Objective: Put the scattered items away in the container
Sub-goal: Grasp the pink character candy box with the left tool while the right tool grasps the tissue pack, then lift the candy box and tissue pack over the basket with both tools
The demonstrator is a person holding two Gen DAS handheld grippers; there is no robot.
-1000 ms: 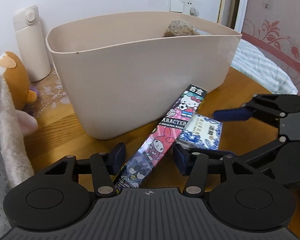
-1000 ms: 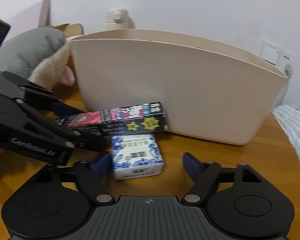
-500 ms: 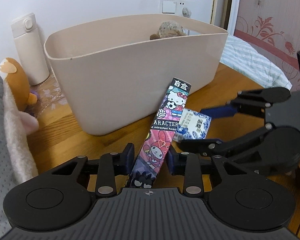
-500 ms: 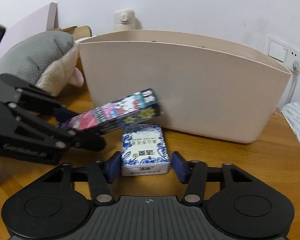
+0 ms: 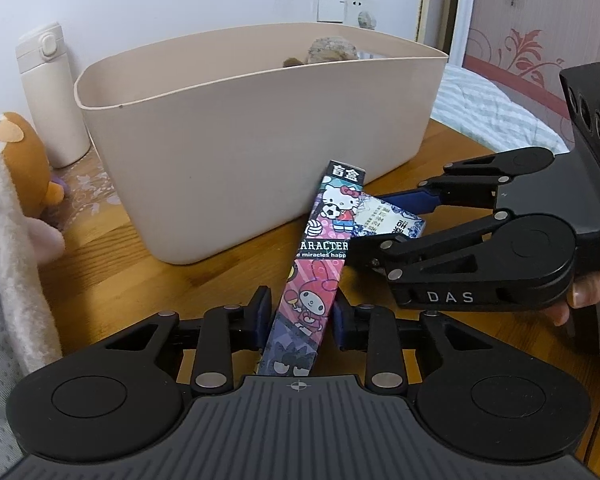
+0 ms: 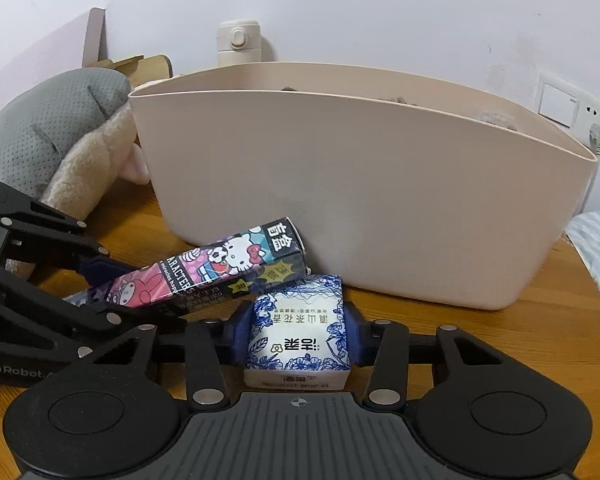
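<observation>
Beside the bin [image 5: 260,152], left gripper [image 5: 298,316] clamps cartoon box [image 5: 316,276], right gripper [image 6: 296,338] tissue pack [image 6: 298,332].

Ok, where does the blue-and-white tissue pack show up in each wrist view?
Left wrist view: the tissue pack sits right of centre, partly behind the cartoon box, between the right tongs.
Right wrist view: the tissue pack is at lower centre, clamped between the right tongs.
Shared landmark: the beige bin behind it in both.
</observation>
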